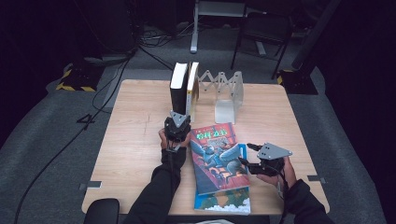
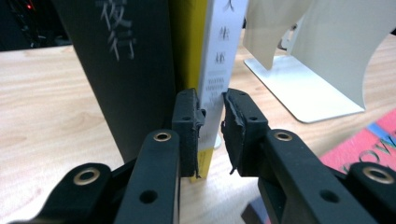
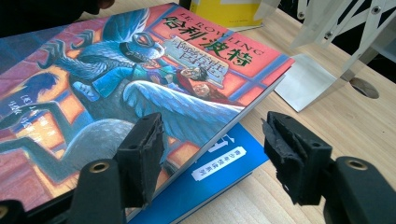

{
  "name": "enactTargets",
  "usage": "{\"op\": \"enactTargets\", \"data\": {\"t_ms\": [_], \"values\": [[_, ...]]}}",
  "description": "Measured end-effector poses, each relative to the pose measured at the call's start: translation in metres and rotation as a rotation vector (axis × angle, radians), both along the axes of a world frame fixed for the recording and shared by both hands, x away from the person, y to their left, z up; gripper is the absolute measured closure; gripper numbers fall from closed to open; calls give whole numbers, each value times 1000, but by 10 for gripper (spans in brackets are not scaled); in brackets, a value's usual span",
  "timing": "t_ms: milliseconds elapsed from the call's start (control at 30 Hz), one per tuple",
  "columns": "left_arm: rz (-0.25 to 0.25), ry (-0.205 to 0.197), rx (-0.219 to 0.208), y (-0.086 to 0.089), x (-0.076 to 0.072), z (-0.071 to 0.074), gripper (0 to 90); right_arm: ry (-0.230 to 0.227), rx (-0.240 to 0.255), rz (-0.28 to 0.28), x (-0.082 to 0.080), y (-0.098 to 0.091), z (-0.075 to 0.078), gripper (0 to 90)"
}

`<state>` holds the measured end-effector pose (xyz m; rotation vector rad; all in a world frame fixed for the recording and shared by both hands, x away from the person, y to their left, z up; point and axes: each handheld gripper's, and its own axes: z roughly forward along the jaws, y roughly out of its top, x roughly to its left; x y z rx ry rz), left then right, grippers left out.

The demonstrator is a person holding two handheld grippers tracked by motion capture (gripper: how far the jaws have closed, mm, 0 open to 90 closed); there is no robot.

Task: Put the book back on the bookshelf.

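the left claw is at the foot of two books that stand upright on the counter, beside a white folding bookend. in the left gripper view its jaws are closed on the thin yellow and white book: the left pad presses flat on the book, the right pad sits against its white spine side. this book stands upright, touching the black book on its left. the black book is outside the jaws.

the right claw is low at the right edge of a flat stack of two books near the person's side of the counter. its jaws are open and hold nothing. in the right gripper view the left jaw is over the corner of the top book, a red and blue picture book, and the right jaw is over the bare counter. a blue book lies under the picture book and sticks out at the corner.
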<state>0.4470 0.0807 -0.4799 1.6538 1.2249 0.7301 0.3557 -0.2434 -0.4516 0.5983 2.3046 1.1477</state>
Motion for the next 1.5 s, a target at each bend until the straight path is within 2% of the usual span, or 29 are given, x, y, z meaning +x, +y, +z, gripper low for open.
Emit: {"op": "enactTargets", "data": {"t_ms": [133,233,333,467,800,933,1167,1233,1400,1500], "values": [[-9,-14,20,-3,-5,1,802,0,-2,1,0,0,0,381],[-5,-18,52,-6,-4,1,822,0,-3,2,0,1,0,380],[-10,-11,44,-5,1,2,856,2,-4,1,0,1,-1,381],[-4,-14,42,-4,5,2,856,4,-3,1,0,1,-1,381],[16,-6,73,-6,16,1,853,5,-6,-1,0,1,-1,381],[27,7,60,-5,20,0,857,5,-7,-3,0,0,-1,381],[21,7,75,-7,22,0,850,4,-7,-3,1,0,-1,381],[18,9,66,-6,22,0,845,3,-7,-5,1,0,-1,381],[-7,25,55,-5,21,0,816,-1,-5,-4,0,-1,0,382],[-45,40,17,-5,19,0,797,-5,-7,-9,0,-1,1,381]]}}
